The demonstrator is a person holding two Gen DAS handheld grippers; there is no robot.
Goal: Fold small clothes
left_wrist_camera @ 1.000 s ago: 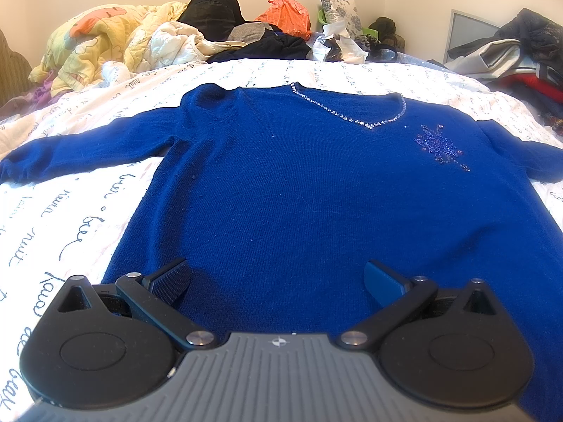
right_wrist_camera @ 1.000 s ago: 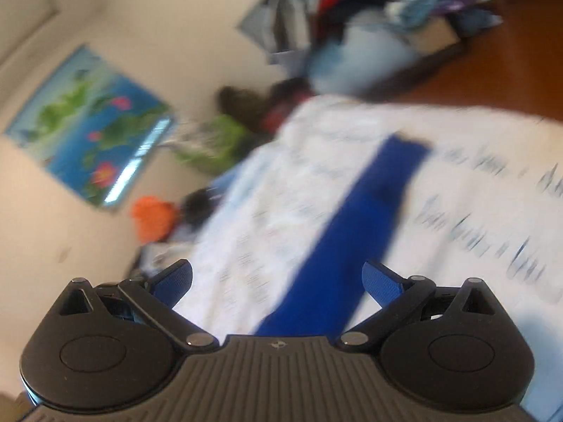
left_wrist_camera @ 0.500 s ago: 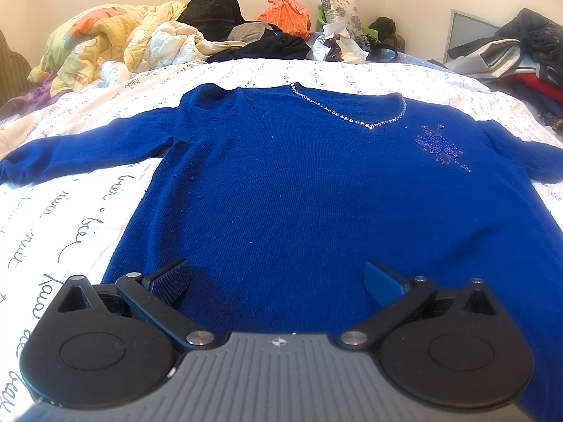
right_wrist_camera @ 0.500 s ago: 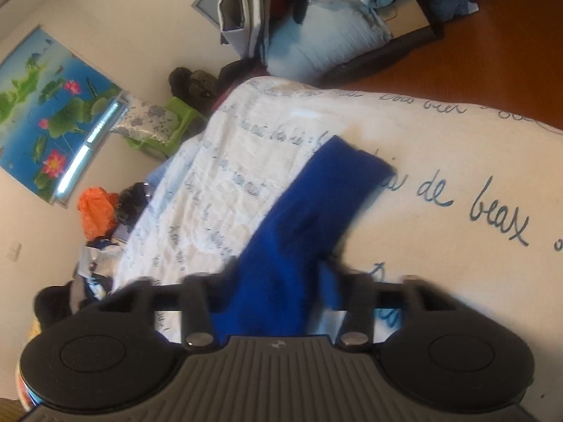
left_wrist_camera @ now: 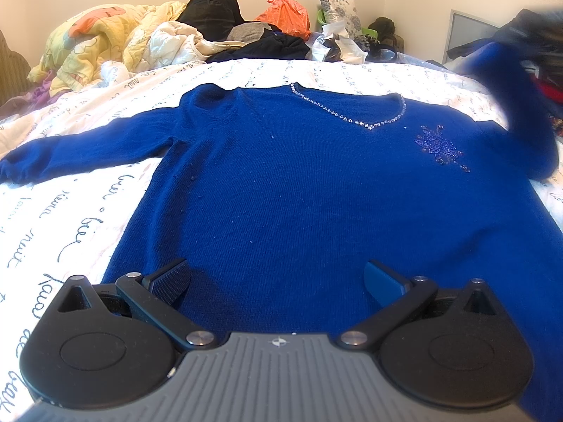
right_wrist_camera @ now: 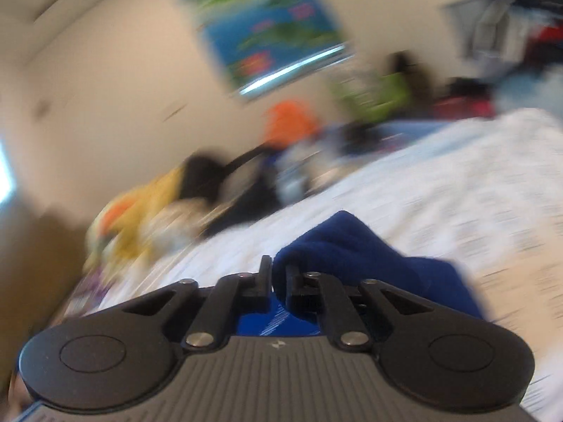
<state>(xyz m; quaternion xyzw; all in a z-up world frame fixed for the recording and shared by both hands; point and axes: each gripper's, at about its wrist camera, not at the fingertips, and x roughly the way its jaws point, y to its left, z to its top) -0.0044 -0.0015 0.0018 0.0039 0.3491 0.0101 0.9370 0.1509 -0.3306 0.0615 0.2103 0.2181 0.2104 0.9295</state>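
A royal-blue sweater (left_wrist_camera: 299, 183) with a beaded neckline lies flat, front up, on the white bed cover (left_wrist_camera: 52, 218). Its left sleeve (left_wrist_camera: 81, 151) stretches out to the left. My left gripper (left_wrist_camera: 276, 277) is open and empty, low over the sweater's hem. My right gripper (right_wrist_camera: 279, 274) is shut on the right sleeve (right_wrist_camera: 355, 249) and holds it raised off the bed. In the left wrist view that sleeve (left_wrist_camera: 517, 105) stands lifted at the right edge, blurred, with the right gripper blurred above it.
A heap of quilts and clothes (left_wrist_camera: 140, 42) and an orange bag (left_wrist_camera: 285, 14) lie at the far end of the bed. More clothes (left_wrist_camera: 542, 56) are piled at the right. A lotus picture (right_wrist_camera: 271, 24) hangs on the wall.
My right gripper closed on the right sleeve and lifted it off the bed, swinging up and to the left. The left gripper and the sweater's body have not moved.
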